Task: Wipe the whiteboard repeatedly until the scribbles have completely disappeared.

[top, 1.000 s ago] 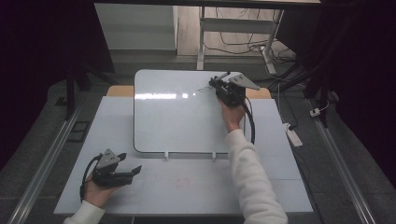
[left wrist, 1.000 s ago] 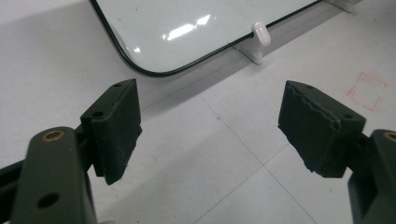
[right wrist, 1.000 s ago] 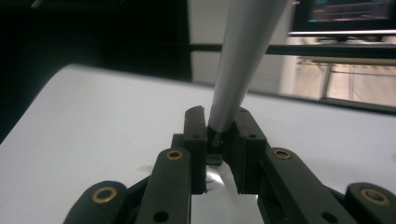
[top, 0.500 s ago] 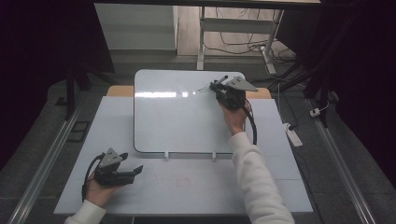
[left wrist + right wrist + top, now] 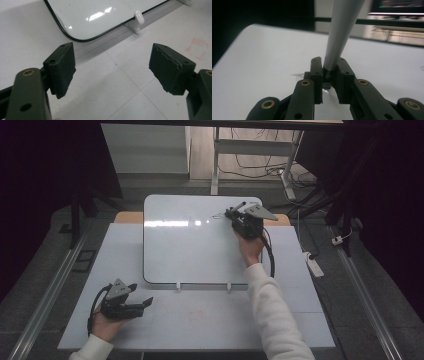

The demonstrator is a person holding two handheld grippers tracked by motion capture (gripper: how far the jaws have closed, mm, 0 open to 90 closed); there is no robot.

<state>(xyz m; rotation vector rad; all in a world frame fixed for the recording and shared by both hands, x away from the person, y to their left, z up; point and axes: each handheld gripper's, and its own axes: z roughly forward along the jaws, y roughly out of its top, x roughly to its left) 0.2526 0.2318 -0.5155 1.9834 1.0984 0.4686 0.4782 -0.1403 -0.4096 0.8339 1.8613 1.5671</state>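
Jaws of the right gripper (image 5: 327, 72) clenched a grey marker (image 5: 342, 30) at upper right of the whiteboard (image 5: 190, 245); left gripper (image 5: 112, 72) sat released.

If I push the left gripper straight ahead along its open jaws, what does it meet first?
Probably the rounded near corner of the black-edged whiteboard. The left gripper has only bare white table between its open jaws before that, though depth is hard to judge.

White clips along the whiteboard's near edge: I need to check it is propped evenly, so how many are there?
2. One clip sits left of centre on the whiteboard near edge, the other right of centre. Any on the far edge would be hidden.
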